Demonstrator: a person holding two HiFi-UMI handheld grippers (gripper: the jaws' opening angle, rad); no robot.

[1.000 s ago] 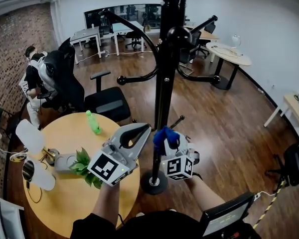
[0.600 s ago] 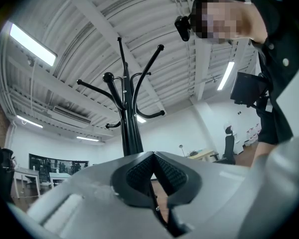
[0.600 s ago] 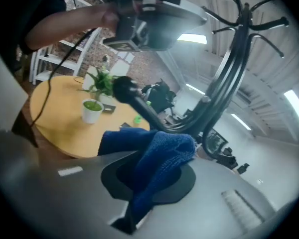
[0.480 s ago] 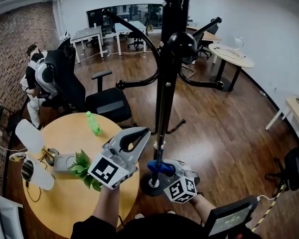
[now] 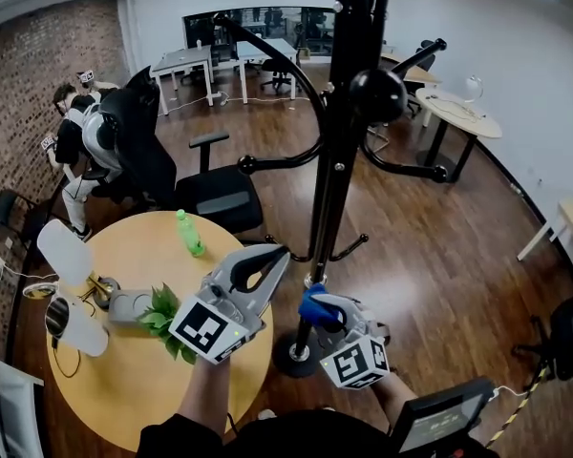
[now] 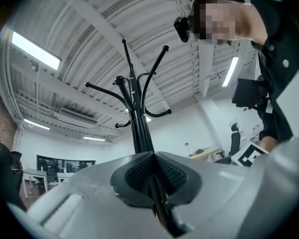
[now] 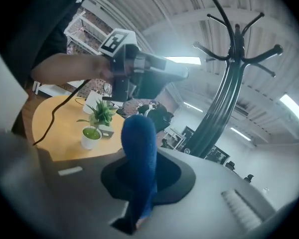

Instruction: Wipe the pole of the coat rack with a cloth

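Right gripper: I read the right gripper (image 5: pixel 317 305) with its fingers clamped on a blue cloth (image 7: pixel 139 148), which stands up in a fold from between them.
Cloth position: low on the black metal coat rack pole (image 5: pixel 329 208), just above its round black base (image 5: pixel 294 356). It sits tight beside the pole in the head view, but I cannot confirm contact.
Left gripper: the left gripper (image 5: pixel 280 254) has its fingers together with nothing between them. It is held above the near right edge of the tabletop, tips toward the pole and apart from it.
Coat rack: upright on the wooden floor (image 5: pixel 439 246), just off the right edge of the round wooden table (image 5: pixel 124 389).
Tabletop: a green plastic bottle (image 5: pixel 189 234) near the far edge, and a small green leafy plant (image 5: pixel 162 305) toward the right edge, beside my left gripper.
Beyond the table: a black office chair (image 5: pixel 215 194) past the far edge.
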